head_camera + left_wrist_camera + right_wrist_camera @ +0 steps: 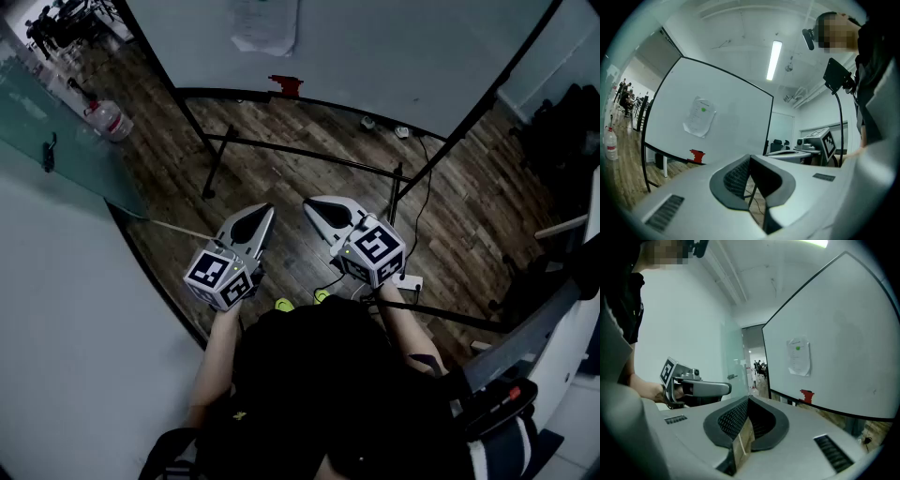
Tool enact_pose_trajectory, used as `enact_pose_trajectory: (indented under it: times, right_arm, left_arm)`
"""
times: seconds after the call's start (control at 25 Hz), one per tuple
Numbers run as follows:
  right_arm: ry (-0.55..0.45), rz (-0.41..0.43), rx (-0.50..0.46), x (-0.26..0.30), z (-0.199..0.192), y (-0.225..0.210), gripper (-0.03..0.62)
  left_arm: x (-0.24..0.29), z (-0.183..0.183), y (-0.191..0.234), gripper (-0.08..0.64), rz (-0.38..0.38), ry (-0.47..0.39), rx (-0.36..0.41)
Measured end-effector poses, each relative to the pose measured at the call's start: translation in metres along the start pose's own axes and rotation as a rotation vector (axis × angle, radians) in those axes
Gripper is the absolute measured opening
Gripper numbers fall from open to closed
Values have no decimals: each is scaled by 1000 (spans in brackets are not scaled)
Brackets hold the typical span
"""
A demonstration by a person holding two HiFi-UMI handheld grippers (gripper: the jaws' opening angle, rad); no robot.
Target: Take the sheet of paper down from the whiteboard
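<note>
Left hand-held gripper (262,215), right hand-held gripper (313,205) pressed together, empty, well apart from paper (265,23) on whiteboard (394,56). Paper likely torn if yanked.

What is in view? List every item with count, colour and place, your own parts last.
whiteboard: one, white with a black frame, on a stand ahead
sheet of paper: one, white with a green dot near its top, on the whiteboard
red object: one, red, at the whiteboard's lower edge
bottle: one, clear, on the floor left of the board
glass panel: one, greenish, far left
floor: brown wood planks
left gripper: one, grey, jaws shut, empty
right gripper: one, grey, jaws shut, empty
</note>
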State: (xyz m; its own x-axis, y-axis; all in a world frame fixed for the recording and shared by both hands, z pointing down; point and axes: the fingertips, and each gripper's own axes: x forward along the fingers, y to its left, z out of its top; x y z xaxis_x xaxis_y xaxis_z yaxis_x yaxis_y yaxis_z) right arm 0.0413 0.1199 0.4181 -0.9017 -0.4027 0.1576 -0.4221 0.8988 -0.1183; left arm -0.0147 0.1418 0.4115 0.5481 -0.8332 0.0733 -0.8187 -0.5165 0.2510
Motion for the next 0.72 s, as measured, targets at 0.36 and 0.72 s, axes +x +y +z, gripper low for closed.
enact_pose_trajectory:
  times: [0.36, 0.72]
  right_arm:
    - [-17, 17, 8, 1, 5, 0, 12]
    - [9, 18, -17, 8, 3, -3, 12]
  left_arm:
    - [6, -1, -4, 17, -4, 3, -7]
    - [9, -3, 3, 17, 8, 4, -16]
